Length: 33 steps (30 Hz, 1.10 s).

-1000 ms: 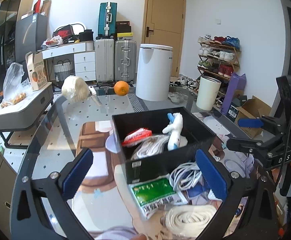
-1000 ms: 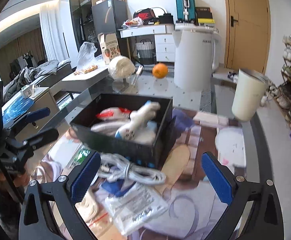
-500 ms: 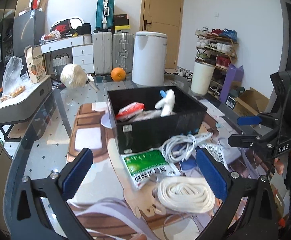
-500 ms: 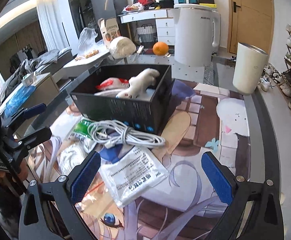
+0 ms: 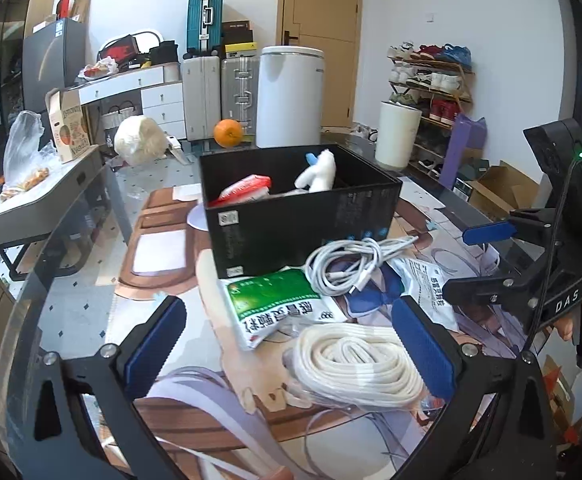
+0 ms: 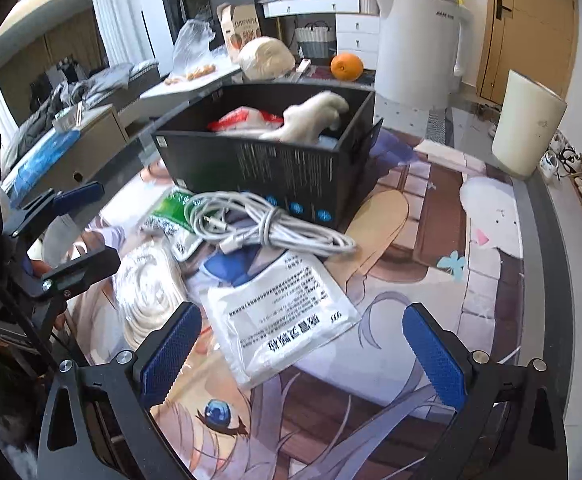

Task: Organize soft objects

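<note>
Inside the black box [image 5: 303, 220], at 12 o'clock on the worktop [image 5: 91, 304], a white plush toy [image 5: 318, 174] and red packet [image 5: 245, 188] are lying. Both grippers, left [image 5: 291, 344] and right [image 6: 301, 354], are hovering with fingers spread, empty, over white cable [image 5: 355, 258], green packet [image 5: 279, 304], white packet [image 6: 283, 312] and coiled rope [image 5: 355, 360] at 6 o'clock of the box.

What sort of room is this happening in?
Most likely a lived-in home, perhaps an entryway or living area. Suitcases stand by a wooden door, a rack of shoes lines the wall, and an orange sits on the cluttered glass table.
</note>
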Each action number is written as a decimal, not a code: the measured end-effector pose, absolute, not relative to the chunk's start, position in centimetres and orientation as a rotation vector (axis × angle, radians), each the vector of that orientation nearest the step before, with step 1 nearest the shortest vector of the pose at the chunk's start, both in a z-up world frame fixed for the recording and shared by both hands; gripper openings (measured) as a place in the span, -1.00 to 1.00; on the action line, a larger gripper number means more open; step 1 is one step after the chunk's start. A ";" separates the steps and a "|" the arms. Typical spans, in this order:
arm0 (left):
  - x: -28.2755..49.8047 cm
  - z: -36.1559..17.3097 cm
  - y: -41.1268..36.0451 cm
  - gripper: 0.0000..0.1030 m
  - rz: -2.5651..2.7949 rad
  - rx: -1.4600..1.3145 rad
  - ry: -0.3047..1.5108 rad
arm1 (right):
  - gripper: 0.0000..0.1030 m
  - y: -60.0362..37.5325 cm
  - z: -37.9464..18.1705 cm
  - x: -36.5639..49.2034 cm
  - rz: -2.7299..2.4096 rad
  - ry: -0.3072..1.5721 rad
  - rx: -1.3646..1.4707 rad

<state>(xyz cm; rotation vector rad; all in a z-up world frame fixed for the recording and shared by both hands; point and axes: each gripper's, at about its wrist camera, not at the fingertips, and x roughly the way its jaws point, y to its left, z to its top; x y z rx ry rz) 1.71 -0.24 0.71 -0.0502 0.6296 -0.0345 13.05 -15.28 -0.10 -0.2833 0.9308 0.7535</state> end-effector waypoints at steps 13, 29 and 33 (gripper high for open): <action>1.8 0.0 0.2 1.00 -0.041 -0.071 0.644 | 0.98 -14.5 -2.5 11.9 0.759 0.979 -0.447; 1.8 0.2 -0.6 1.00 -0.034 -0.018 0.647 | 0.98 -20.3 -3.0 15.2 0.608 1.044 -0.357; 1.7 0.6 -0.5 1.00 -0.022 -0.017 0.636 | 0.98 -20.5 -1.8 14.6 0.655 1.017 -0.328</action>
